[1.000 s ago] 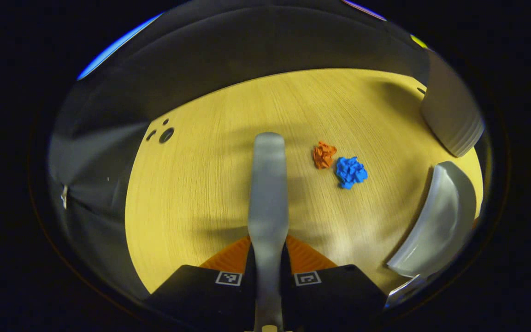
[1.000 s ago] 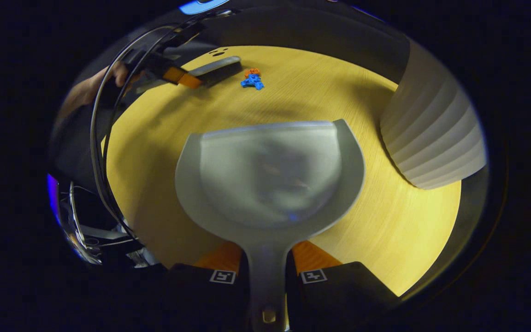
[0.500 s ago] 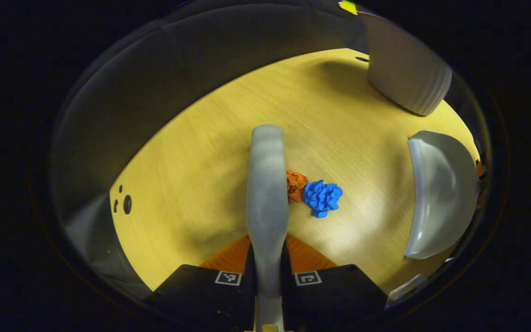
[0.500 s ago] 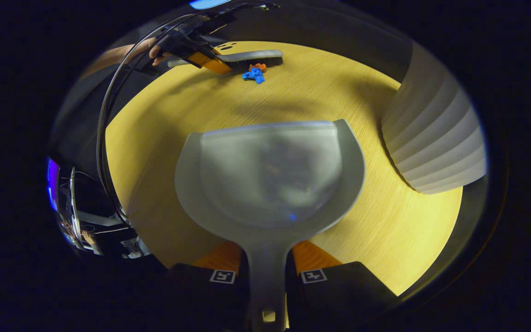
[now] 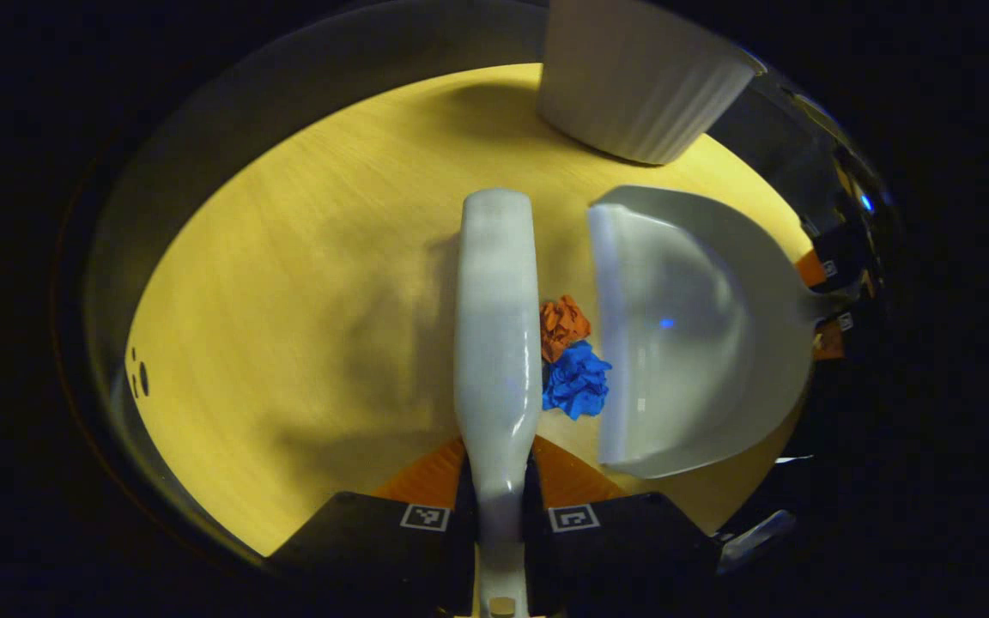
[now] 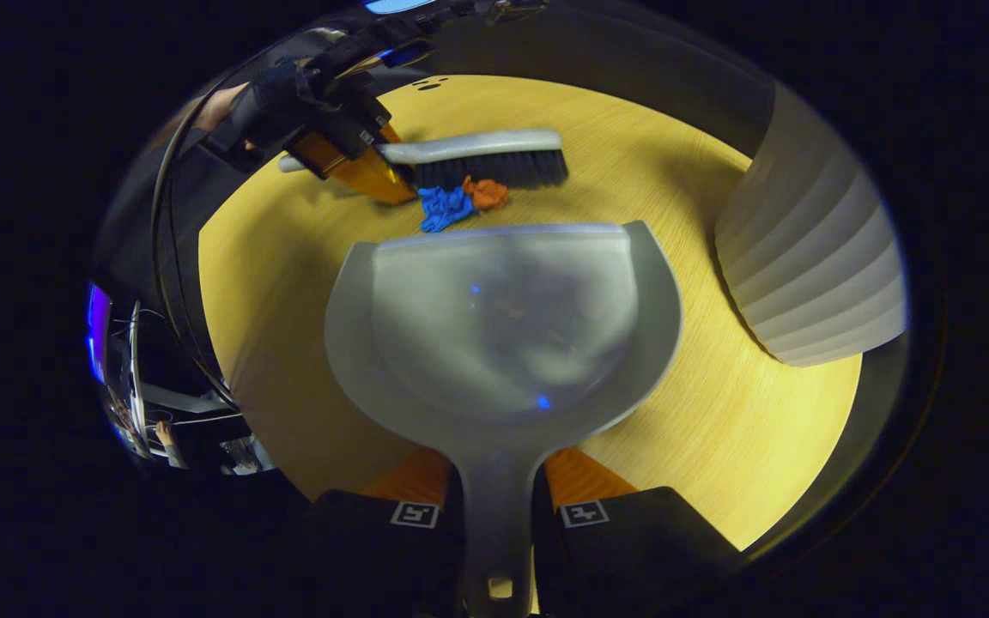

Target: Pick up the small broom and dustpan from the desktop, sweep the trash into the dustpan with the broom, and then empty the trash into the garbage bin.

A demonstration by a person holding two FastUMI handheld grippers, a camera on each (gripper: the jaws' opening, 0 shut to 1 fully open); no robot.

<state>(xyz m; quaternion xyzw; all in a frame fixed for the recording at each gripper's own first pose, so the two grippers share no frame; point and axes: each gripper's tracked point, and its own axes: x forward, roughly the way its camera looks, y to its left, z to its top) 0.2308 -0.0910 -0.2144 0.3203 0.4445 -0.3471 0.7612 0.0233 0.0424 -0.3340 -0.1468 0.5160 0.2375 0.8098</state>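
In the left gripper view, the wooden surface (image 5: 288, 300) fills the left side, with small dark holes (image 5: 139, 378) near its left edge. At the bottom centre the left hand-held gripper (image 5: 500, 515) is clenched on the handle of the small broom (image 5: 495, 343), both fingers pressing its sides; the broom's pale back runs straight away from the camera. Just right of the broom, touching its side, lie two crumpled paper scraps: the orange scrap (image 5: 563, 326) farther off and the blue scrap (image 5: 578, 382) nearer. Right of them, just beside the scraps, is the front lip of the dustpan (image 5: 692, 335), with its handle pointing right into the right hand-held gripper (image 5: 829, 309). At the far right stands the ribbed white garbage bin (image 5: 632, 86).

In the right gripper view, the left hand-held gripper (image 6: 348, 154) sits far left with a hand (image 6: 215, 107) behind it, holding the broom (image 6: 482, 159) bristles down on the surface (image 6: 761, 412). The blue scrap (image 6: 445, 209) and orange scrap (image 6: 488, 193) lie between the bristles and the dustpan's front edge. The dustpan (image 6: 503, 326) spreads through the middle, and its handle is grasped at the bottom by the right hand-held gripper (image 6: 499, 515), fingers tight on either side. The garbage bin (image 6: 812, 257) rises at the right, near the dustpan but apart from it.
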